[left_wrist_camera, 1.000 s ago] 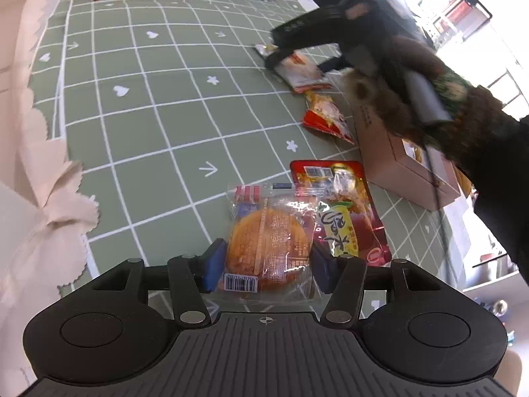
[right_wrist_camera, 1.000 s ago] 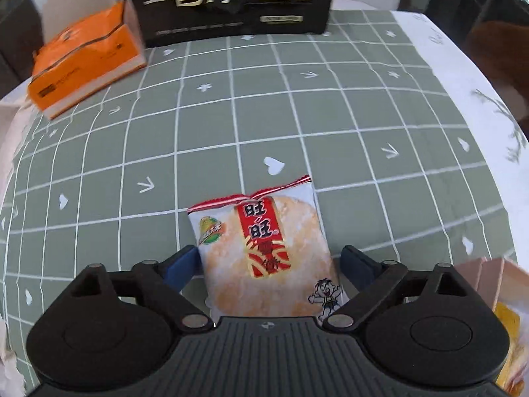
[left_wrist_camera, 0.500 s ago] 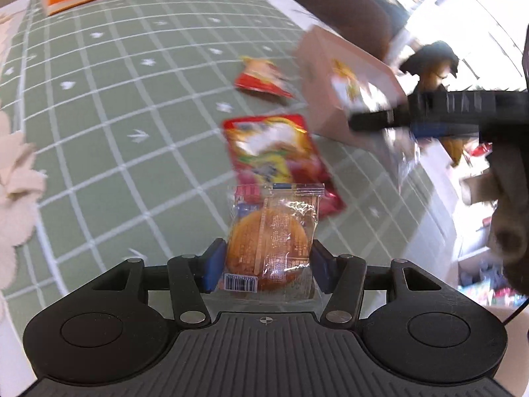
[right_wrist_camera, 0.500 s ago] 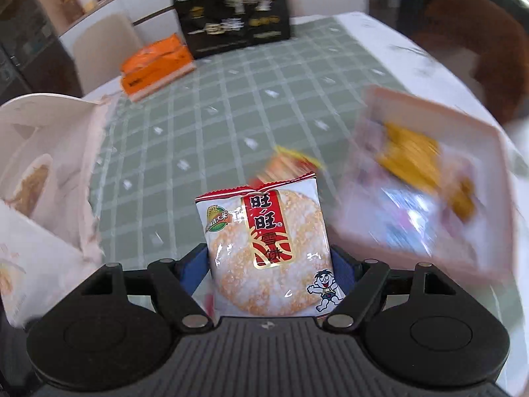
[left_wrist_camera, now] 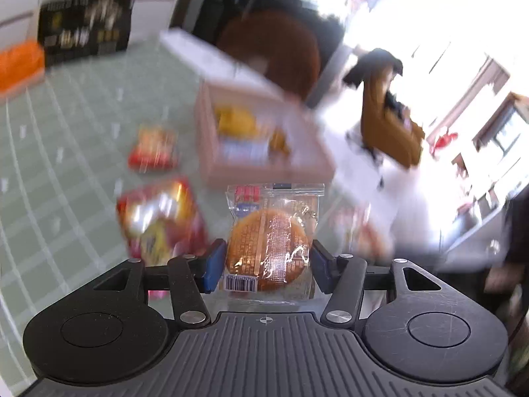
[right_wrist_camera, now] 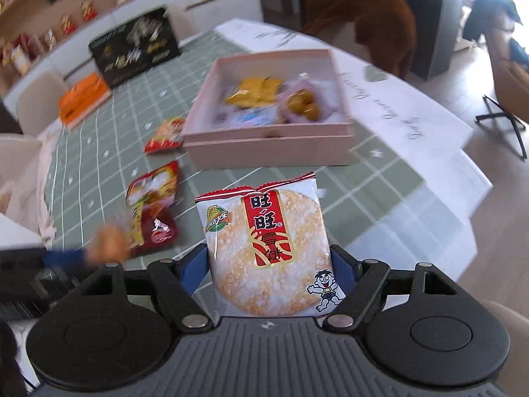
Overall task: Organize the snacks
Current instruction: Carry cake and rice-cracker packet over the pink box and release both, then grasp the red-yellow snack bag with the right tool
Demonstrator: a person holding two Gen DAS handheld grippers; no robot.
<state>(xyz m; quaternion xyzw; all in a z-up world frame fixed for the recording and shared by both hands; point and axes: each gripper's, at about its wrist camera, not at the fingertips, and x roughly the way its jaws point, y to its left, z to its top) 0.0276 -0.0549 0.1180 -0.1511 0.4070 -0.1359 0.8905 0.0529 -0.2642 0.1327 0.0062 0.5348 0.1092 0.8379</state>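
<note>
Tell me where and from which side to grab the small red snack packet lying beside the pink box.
Grip the small red snack packet across its two long edges, coming straight down from above. It lies flat on the green checked tablecloth, its end nearly against the pink box, so no side approach is open there.

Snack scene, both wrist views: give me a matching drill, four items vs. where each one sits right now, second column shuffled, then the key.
Items
1. rice cracker packet
2. round cake packet
3. yellow packet
4. orange box

Places
A. inside the pink box
B. held in the left claw
C. on the green cloth beside the black box
D. held in the right claw

Pairs: 1-D, 2-B, 3-A, 4-C
</note>
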